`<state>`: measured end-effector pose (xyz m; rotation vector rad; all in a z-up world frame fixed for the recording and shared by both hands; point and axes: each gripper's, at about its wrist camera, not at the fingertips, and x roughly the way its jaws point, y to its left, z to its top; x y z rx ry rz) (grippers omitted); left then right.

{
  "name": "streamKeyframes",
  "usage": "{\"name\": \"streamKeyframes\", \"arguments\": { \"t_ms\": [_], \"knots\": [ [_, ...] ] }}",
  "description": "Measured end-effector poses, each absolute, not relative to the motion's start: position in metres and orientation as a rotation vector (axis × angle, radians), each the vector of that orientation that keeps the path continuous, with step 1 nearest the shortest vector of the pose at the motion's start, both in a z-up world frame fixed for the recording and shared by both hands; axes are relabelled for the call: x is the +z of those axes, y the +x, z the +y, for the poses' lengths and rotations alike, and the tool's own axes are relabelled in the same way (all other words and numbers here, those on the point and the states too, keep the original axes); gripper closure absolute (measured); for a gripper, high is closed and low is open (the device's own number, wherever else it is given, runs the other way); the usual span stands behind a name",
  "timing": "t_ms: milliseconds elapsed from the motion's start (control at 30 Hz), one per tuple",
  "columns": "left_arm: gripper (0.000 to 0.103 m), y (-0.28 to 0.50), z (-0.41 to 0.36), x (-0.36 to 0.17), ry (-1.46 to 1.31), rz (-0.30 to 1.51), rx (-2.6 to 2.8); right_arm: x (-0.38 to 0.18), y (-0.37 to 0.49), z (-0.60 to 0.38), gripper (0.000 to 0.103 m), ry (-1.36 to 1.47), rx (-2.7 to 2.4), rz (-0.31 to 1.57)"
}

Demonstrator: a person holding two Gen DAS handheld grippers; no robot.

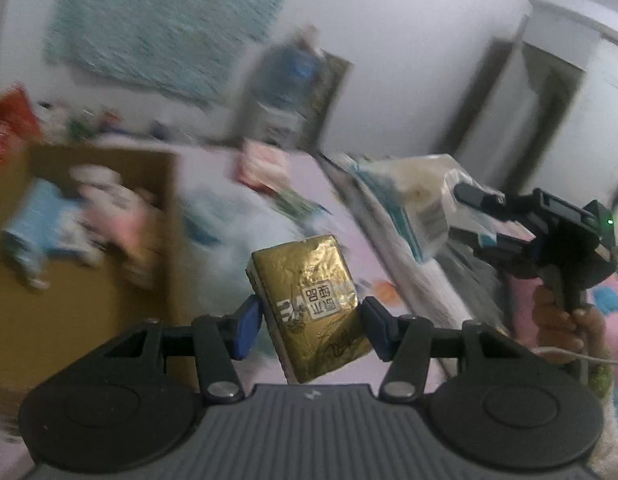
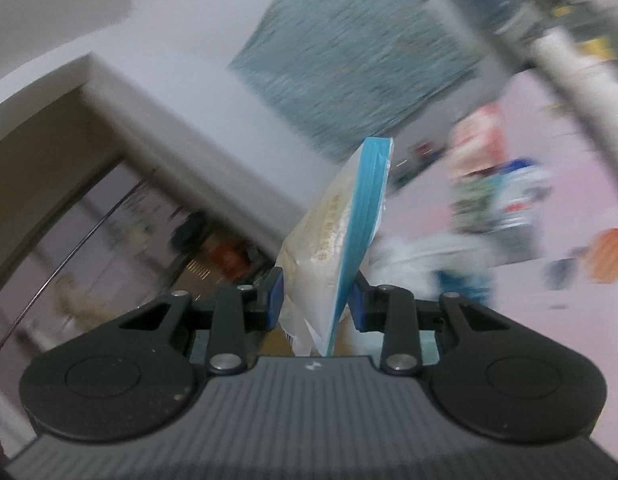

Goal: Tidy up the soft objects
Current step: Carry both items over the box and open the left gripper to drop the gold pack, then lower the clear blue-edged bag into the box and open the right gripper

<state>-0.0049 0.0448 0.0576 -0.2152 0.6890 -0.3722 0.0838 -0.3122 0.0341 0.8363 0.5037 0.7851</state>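
A: Both hands are loaded. The left hand-held gripper (image 1: pixel 311 328) is clenched on a gold pack (image 1: pixel 309 312), its blue pads pressing the two narrow sides. The pack sits tilted between them, most of it sticking out ahead of the fingertips.

B: And the right?

A: The right hand-held gripper (image 2: pixel 318 300) is clamped nearly shut on a white-and-blue pack (image 2: pixel 341 236). It grips only the bottom end; the rest stands up and forward from the jaws, leaning to the right.

B: So what worries you?

A: The gold pack first. Its wrapper looks slick and it is already skewed, so I'd judge a quick swing could let it pivot or slide out.

B: Where would it land?

A: Probably on the pink bed (image 1: pixel 213 172) below and ahead of the gripper, short of the cardboard box (image 1: pixel 89 288) to its left, where other soft things already lie.

B: And the white-and-blue one?

A: It is held by a thin, squashy edge. The loose film could crumple and slip through the pads.

B: Anything else?

A: In the left view the right gripper is close on the right side, with its pack reaching toward the middle. If both head for the box at once, they could knock each other.
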Motion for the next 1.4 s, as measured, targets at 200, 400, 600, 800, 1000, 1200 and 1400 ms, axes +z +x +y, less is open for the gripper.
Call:
{"name": "streamKeyframes", "arguments": {
  "t_ms": [200, 400, 600, 800, 1000, 1200, 1400],
  "knots": [
    [0.047, 0.01, 0.117, 0.062, -0.162, 0.698, -0.158, 0.06, 0.131, -0.204, 0.071, 0.716, 0.941, 0.627],
    [0.047, 0.065, 0.171, 0.027, -0.012, 0.835, 0.033, 0.062, 0.164, -0.087, 0.071, 0.491, 0.973, 0.751],
    [0.047, 0.113, 0.216, -0.016, 0.034, 0.993, 0.095, 0.039, 0.19, 0.008, 0.071, 0.263, 0.916, 0.906],
    [0.046, 0.131, 0.218, -0.035, 0.101, 1.038, 0.089, 0.013, 0.225, 0.06, 0.071, 0.174, 0.925, 1.1],
    [0.046, 0.154, 0.211, -0.053, 0.199, 1.057, 0.116, -0.006, 0.251, 0.088, 0.07, 0.192, 0.986, 1.232],
    [0.044, 0.167, 0.21, -0.058, 0.226, 1.088, 0.123, -0.024, 0.272, 0.104, 0.07, 0.142, 0.946, 1.234],
    [0.042, 0.169, 0.207, -0.057, 0.243, 1.112, 0.133, -0.041, 0.281, 0.107, 0.069, 0.155, 0.905, 1.272]
  ]
}}
